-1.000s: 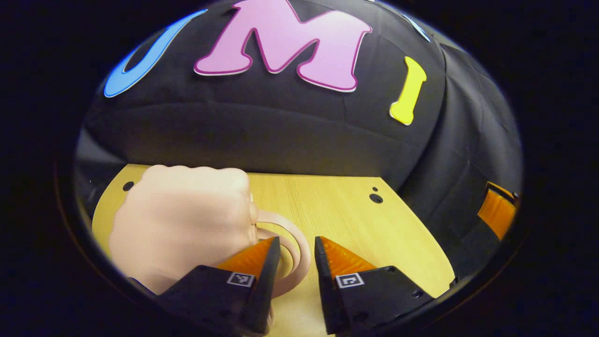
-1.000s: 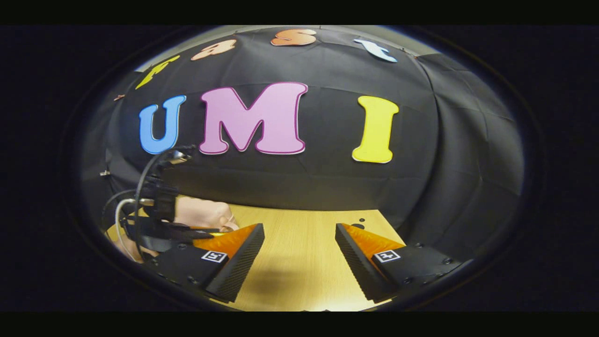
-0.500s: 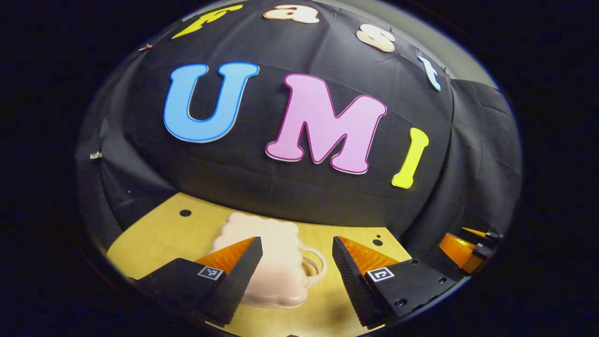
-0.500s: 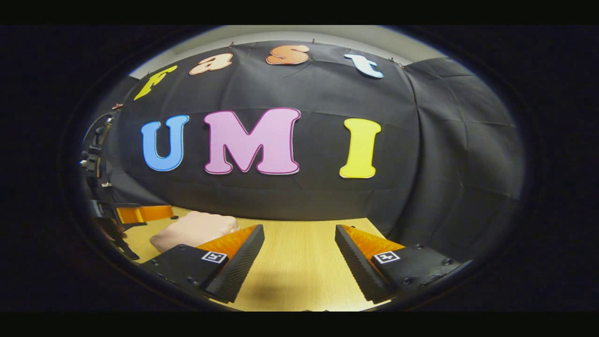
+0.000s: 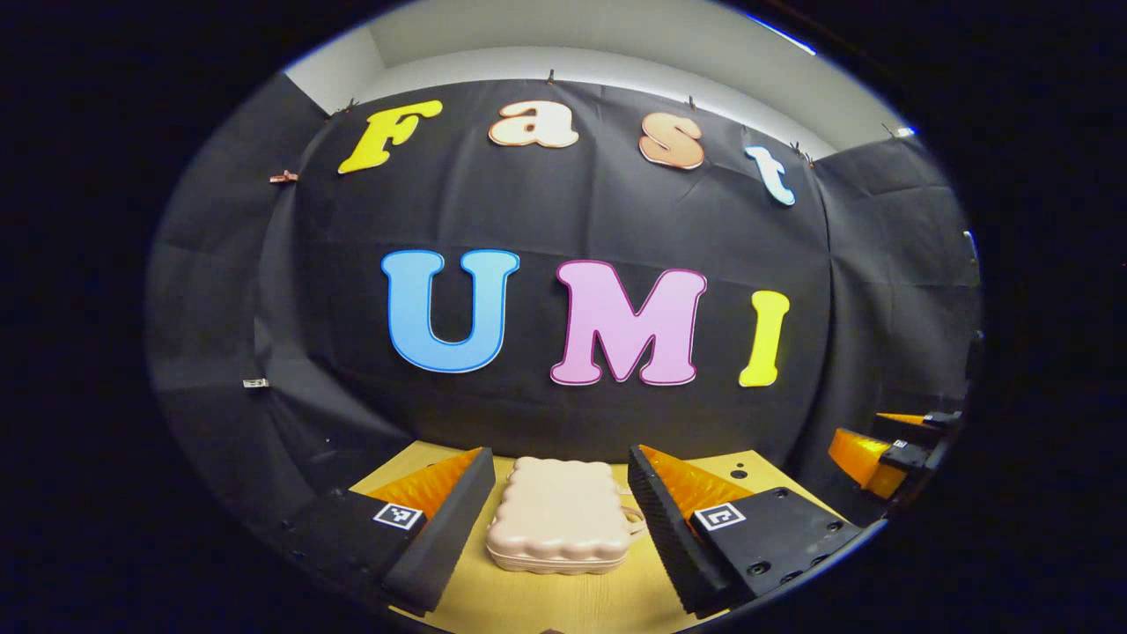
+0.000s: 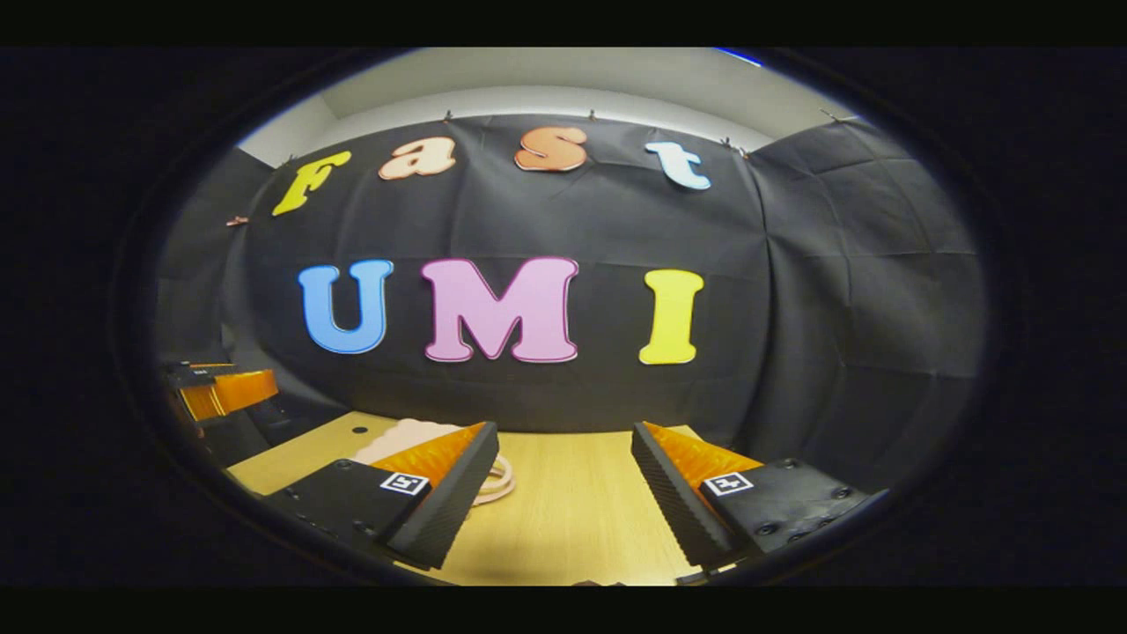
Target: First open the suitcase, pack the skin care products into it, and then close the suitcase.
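Observation:
A small pale pink suitcase (image 5: 556,515) lies flat and closed on the wooden table, its handle (image 5: 630,518) on the right side. In the left gripper view my left gripper (image 5: 559,519) is open, its fingers standing either side of the case, nearer to me and not touching it. In the right gripper view my right gripper (image 6: 563,480) is open over bare table, with the suitcase (image 6: 401,435) partly hidden behind its left finger and the handle (image 6: 499,480) showing beside it. The right gripper (image 5: 880,445) is at the right edge of the left gripper view. The left gripper (image 6: 220,392) appears at the far left.
The light wooden table (image 6: 572,502) has small round holes (image 5: 738,473) near its back corners. Black cloth walls close in the back and both sides.
The left gripper has let go of the suitcase handle, pulled back and up, and opened wider. The suitcase now lies farther off, between the fingers. The right gripper has tilted up slightly.

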`<state>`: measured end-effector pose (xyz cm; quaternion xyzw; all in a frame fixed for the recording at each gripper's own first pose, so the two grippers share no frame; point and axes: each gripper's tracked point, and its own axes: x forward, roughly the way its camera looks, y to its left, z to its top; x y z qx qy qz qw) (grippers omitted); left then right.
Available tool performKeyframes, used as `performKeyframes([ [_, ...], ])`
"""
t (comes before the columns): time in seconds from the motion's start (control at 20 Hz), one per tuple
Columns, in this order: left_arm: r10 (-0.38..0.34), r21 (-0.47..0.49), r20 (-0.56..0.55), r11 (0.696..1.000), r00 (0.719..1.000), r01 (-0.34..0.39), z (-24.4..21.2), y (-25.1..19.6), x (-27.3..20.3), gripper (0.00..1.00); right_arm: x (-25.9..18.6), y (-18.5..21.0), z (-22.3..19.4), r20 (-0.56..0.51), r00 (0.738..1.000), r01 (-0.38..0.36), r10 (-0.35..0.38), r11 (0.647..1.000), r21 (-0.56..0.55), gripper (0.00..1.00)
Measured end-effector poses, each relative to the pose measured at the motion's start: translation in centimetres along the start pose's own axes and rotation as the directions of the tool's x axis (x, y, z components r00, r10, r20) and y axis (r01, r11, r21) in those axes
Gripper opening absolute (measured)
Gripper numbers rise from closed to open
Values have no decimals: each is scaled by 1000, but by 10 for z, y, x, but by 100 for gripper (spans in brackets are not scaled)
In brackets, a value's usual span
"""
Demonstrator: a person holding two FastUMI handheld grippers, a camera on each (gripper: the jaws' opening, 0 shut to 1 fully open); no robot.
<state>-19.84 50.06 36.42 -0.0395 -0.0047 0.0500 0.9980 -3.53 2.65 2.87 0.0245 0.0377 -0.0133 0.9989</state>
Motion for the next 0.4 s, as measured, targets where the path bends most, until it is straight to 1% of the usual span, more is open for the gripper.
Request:
performKeyframes([
  [0.05, 5, -6, 0, 1000, 1000, -5, -1, 6, -9, 96, -8, 3, 0, 5, 1000, -1, 1, 1000, -8, 94],
  [0.2, 27, -14, -16, 1000, 1000, -27, -6, 22, -30, 96, -27, 19, -1, -17, 999, -29, 29, 1000, 6, 96],
  [0.25, 34, -3, -14, 999, 999, -34, -5, 22, -31, 96, -28, 20, 4, -12, 999, -33, 33, 999, 14, 95],
  [0.3, 44, 14, -8, 999, 999, -44, -4, 25, -31, 96, -31, 21, 9, -1, 999, -35, 35, 999, 17, 97],
  [0.4, 43, 36, 10, 998, 999, -43, 2, 25, -32, 96, -32, 23, 18, 26, 998, -53, 53, 999, -4, 96],
])
